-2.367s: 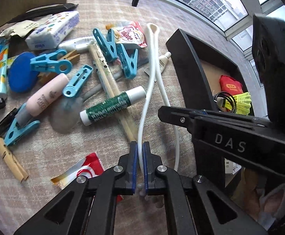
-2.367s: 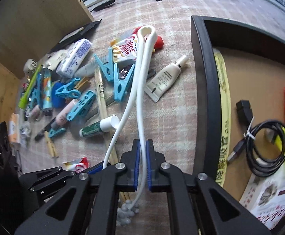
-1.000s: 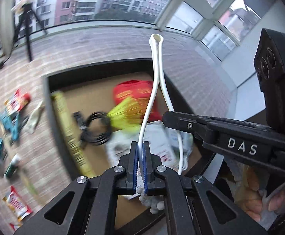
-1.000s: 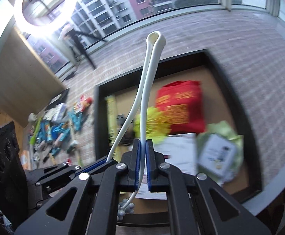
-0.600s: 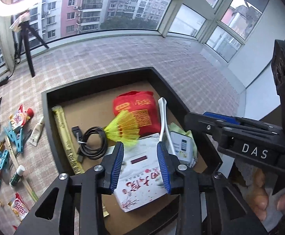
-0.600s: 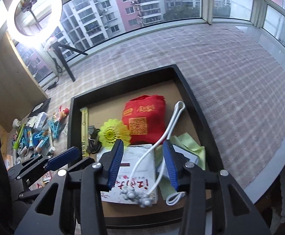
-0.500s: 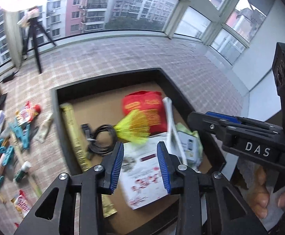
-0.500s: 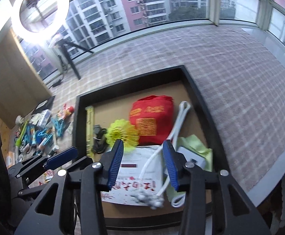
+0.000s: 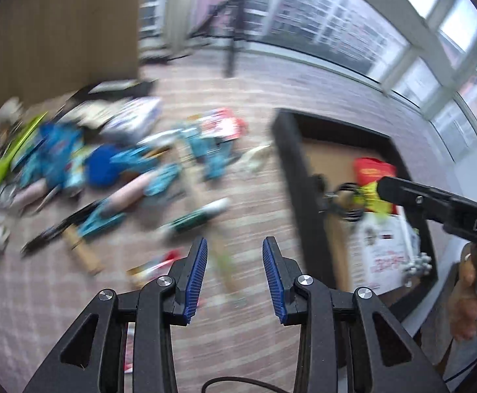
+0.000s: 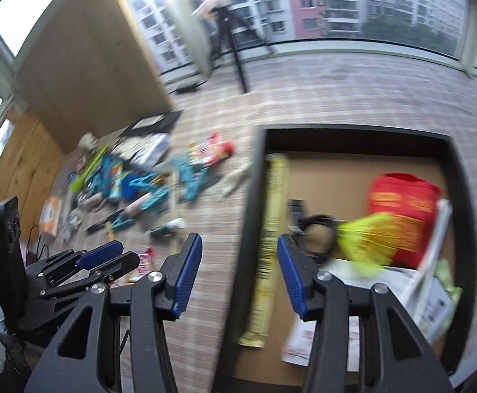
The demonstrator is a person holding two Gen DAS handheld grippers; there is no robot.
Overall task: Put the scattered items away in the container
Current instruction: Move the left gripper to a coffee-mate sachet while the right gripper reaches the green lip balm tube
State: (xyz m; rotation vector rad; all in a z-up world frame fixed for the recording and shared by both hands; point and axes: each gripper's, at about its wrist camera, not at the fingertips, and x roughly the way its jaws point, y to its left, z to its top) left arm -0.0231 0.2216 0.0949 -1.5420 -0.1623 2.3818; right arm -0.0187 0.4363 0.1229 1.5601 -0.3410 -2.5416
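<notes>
Both views are motion-blurred. My left gripper (image 9: 234,245) is open and empty above the checked cloth, near a green-and-white tube (image 9: 196,217) and the blurred pile of blue clothespins (image 9: 133,160). My right gripper (image 10: 238,245) hangs over the left wall of the black container (image 10: 251,196); its jaws are opening with nothing between them. The white cord (image 10: 435,239) lies inside the container at its right side, beside a red pouch (image 10: 402,209), a yellow shuttlecock (image 10: 366,239) and a black cable (image 10: 317,232). The left gripper (image 10: 114,258) also shows at the lower left of the right wrist view.
A long yellow packet (image 10: 271,229) lies along the container's left wall. A brown board (image 10: 84,65) stands behind the pile, and a tripod (image 10: 232,32) stands by the window. A person's hand (image 9: 467,294) holds the right gripper at the far right.
Both grippers let go of the white cord, which dropped into the container. Both have since swung left, away from the container's middle toward the scattered pile.
</notes>
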